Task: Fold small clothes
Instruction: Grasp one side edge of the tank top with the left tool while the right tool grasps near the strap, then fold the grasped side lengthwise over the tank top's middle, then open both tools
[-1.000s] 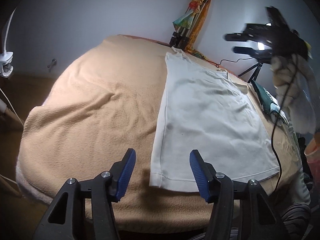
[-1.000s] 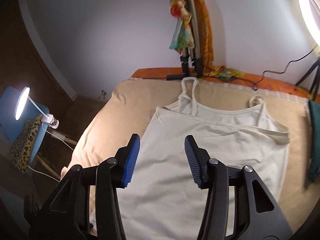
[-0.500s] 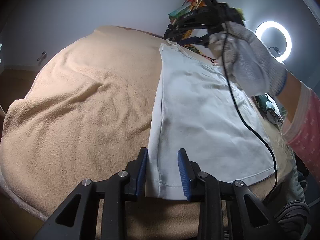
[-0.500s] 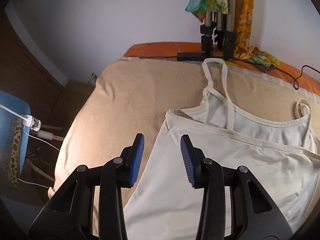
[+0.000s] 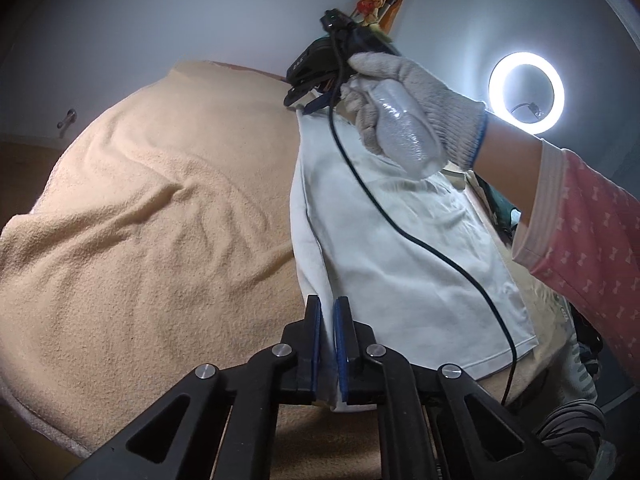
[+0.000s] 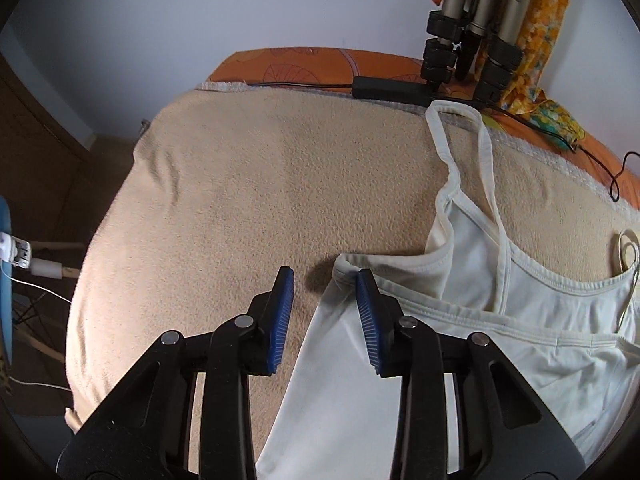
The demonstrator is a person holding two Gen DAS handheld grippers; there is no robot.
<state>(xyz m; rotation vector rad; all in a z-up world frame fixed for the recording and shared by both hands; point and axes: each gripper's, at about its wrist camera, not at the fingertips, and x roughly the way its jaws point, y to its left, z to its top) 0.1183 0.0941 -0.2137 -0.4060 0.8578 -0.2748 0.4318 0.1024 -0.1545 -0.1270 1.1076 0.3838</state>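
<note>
A white strappy camisole point(image 5: 404, 248) lies flat on a beige blanket point(image 5: 160, 220). My left gripper point(image 5: 327, 320) is shut on the camisole's hem corner at the near left. My right gripper point(image 6: 324, 300) is open, its jaws standing on either side of the camisole's point(image 6: 460, 340) top left corner by the armhole, low over the blanket point(image 6: 260, 184). In the left wrist view the right gripper point(image 5: 316, 100) shows at the far end of the garment, held by a gloved hand point(image 5: 404, 116).
A tripod point(image 6: 464, 40) with colourful cloth and a black cable point(image 6: 384, 88) stand at the blanket's far edge. A ring light point(image 5: 526, 92) glows at right. A dark green item point(image 5: 500, 208) lies past the camisole's right side. A lamp clamp point(image 6: 16, 256) is at left.
My left gripper moved in and shut on the hem corner. My right gripper moved forward and down to the camisole's top left corner, its jaws still open.
</note>
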